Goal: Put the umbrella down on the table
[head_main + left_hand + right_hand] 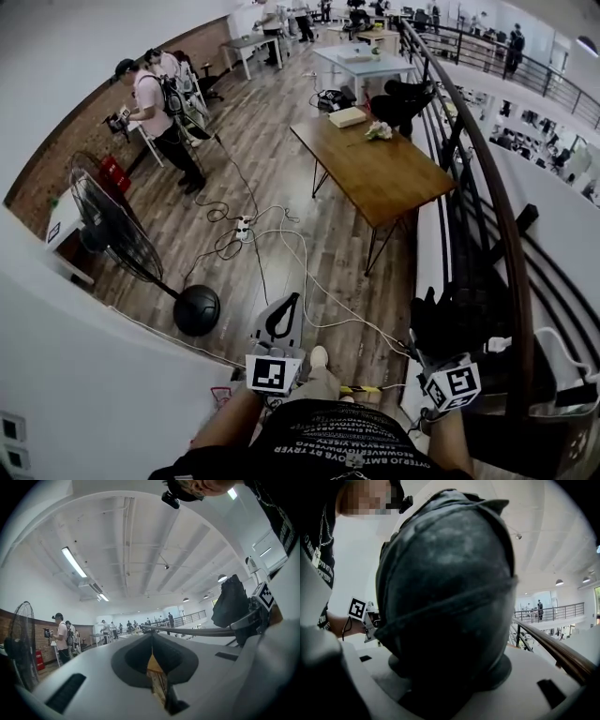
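A folded black umbrella (448,321) is clamped in my right gripper (441,337), low at the right of the head view, next to the railing. In the right gripper view the umbrella (445,588) fills most of the picture and hides the jaw tips. The left gripper view shows the umbrella (229,603) off to its right. My left gripper (285,305) is held out in front of me with its jaws together and nothing between them. The brown wooden table (375,169) stands well ahead across the floor, with a white box and a small bunch of flowers at its far end.
A standing fan (112,225) with a round black base is at the left. White cables and a power strip (246,227) lie on the wooden floor between me and the table. A curved railing (492,197) runs along the right. A person (155,112) stands far left.
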Tool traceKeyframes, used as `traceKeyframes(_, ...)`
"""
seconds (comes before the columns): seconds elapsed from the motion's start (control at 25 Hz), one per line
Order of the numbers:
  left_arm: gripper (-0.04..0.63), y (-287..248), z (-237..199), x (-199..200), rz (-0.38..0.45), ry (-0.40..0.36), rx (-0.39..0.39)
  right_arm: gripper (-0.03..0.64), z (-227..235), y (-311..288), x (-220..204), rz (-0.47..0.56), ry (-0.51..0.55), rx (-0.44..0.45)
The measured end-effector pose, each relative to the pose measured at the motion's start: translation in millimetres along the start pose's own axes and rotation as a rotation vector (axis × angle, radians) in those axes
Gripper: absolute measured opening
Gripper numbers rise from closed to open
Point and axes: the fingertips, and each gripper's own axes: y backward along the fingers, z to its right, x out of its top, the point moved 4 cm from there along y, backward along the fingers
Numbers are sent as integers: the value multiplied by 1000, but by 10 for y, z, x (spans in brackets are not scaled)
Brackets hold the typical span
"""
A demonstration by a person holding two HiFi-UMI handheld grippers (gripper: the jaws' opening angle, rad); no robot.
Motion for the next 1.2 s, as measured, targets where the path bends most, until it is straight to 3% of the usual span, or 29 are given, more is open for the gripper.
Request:
traceKeyframes(0.56, 29, -687, -301, -240, -19, -15, -61, 278, 60, -767, 126, -28, 58, 5)
traceKeyframes(1.2, 29, -1518, -761, -350, -25, -24, -87, 278, 241, -1597, 225, -40, 34, -20)
